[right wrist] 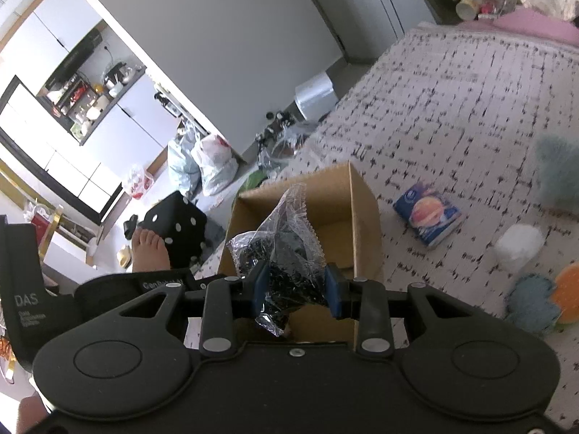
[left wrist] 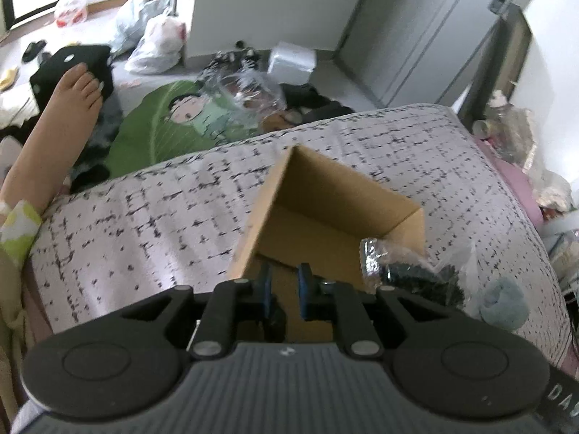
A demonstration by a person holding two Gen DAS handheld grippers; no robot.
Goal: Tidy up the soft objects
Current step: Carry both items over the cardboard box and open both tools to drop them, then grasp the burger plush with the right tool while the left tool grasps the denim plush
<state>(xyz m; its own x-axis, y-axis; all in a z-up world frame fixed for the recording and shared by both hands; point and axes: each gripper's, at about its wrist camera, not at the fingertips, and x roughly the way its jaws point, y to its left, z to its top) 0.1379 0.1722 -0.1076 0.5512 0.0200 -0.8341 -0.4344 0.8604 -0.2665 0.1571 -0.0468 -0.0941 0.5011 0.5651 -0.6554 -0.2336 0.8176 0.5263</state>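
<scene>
The right gripper (right wrist: 296, 291) is clamped on a clear bag (right wrist: 286, 253) of dark shreds, its blue pads (right wrist: 261, 285) pinching both sides, the crinkled top poking up at twelve o'clock. Right behind it, at twelve, sits the open box (right wrist: 358, 217) on the speckled bed (right wrist: 452, 115). From this wrist the bag hangs over the box's near edge.

The left gripper (left wrist: 286, 289) is over the box's (left wrist: 325, 195) near corner, fingers (left wrist: 266, 282) with a narrow gap and nothing between them. At three o'clock from them, the same bag (left wrist: 416, 271) shows at the box's right end, and past it at four a grey-blue puff (left wrist: 503, 305) lies on the bed (left wrist: 144, 224).

Out on the bed from the right wrist: a blue packet (right wrist: 429, 218) at two o'clock from the gripper, a white ball (right wrist: 519, 247) at three beyond it, a blue-and-orange plush (right wrist: 535, 303) low at three, and a teal fluffy thing (right wrist: 559, 170) near the right edge.

A bare foot (left wrist: 77, 94) rests on a black dotted cube (left wrist: 72, 68) at ten o'clock, off the bed.
</scene>
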